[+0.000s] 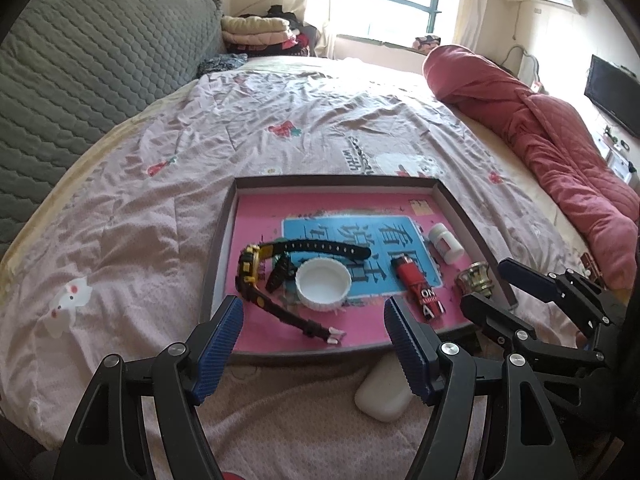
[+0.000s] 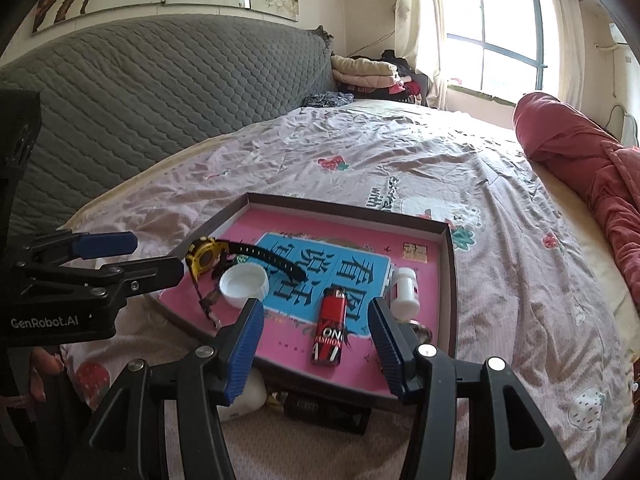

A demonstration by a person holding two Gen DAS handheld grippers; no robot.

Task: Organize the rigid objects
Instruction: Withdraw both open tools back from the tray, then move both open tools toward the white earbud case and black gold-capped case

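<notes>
We are viewing a shallow tray (image 1: 472, 216) lying on the bed (image 1: 168, 200), its pink floor printed with a blue panel. Inside it are lying a yellow-and-black watch (image 1: 256, 264), an upturned white cap (image 1: 323, 282) just beside the watch strap, a red lighter (image 2: 330, 330), a small white bottle (image 2: 405, 290) on its side near the right wall, and a brass-coloured fitting (image 1: 476, 278).

We are holding the left gripper (image 1: 314, 344) over the tray's near edge, jaws released and grasping nothing. The right gripper (image 2: 316, 342) is likewise spread wide and empty, the lighter showing between its fingers.

A white case (image 1: 382, 394) is resting on the bedding in front of the tray. In the right wrist view, a dark object beneath the tray's near edge is too hidden to identify, and the right finger is covering most of the fitting.
</notes>
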